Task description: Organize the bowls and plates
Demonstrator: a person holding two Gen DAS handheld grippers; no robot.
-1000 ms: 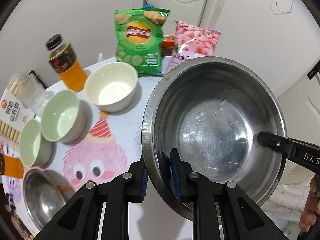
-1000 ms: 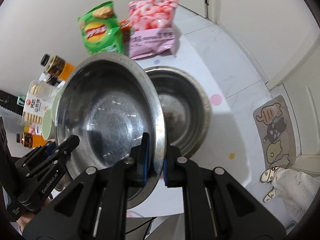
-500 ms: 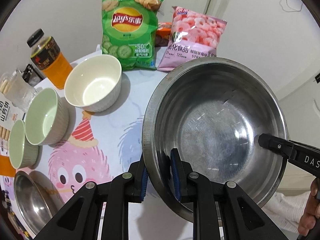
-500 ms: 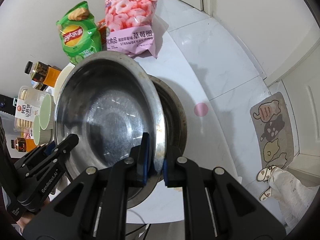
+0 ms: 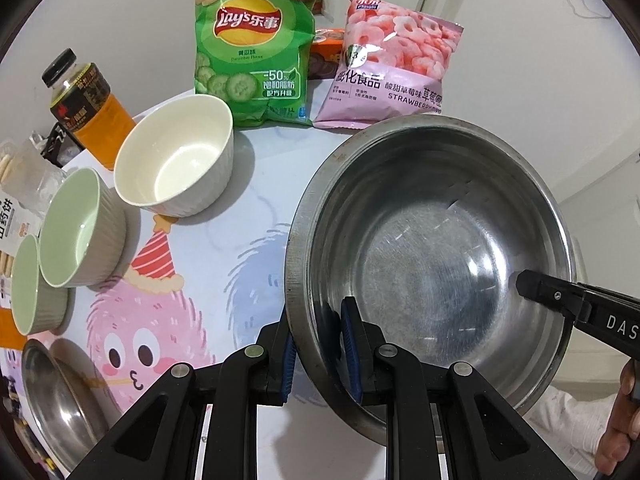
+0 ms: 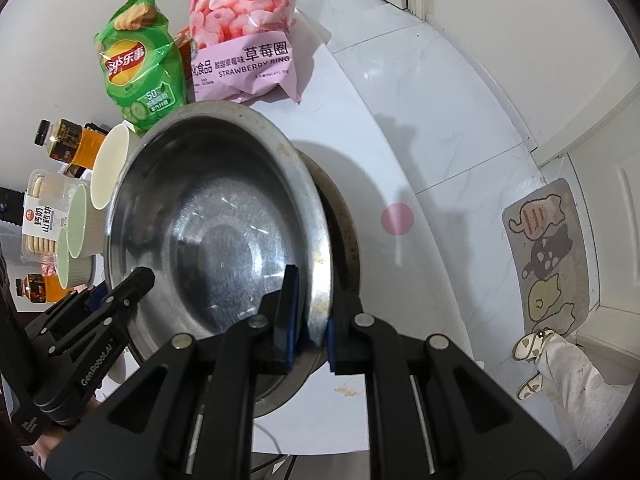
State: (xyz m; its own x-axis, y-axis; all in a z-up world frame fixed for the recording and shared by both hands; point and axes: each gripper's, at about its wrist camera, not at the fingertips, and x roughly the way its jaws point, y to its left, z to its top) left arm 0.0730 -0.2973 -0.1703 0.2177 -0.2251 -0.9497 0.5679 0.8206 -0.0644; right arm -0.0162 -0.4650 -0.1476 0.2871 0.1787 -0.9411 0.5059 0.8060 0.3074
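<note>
Left gripper and right gripper each clamp fingers on a rim.

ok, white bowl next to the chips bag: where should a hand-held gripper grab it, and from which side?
Take the white bowl by its rim, one finger inside and one outside the wall, coming down from above. It stands upright with its mouth open. The near, table-centre edge looks best: the chips bag stands behind it, and the green bowl and bottle crowd the other side.
</note>
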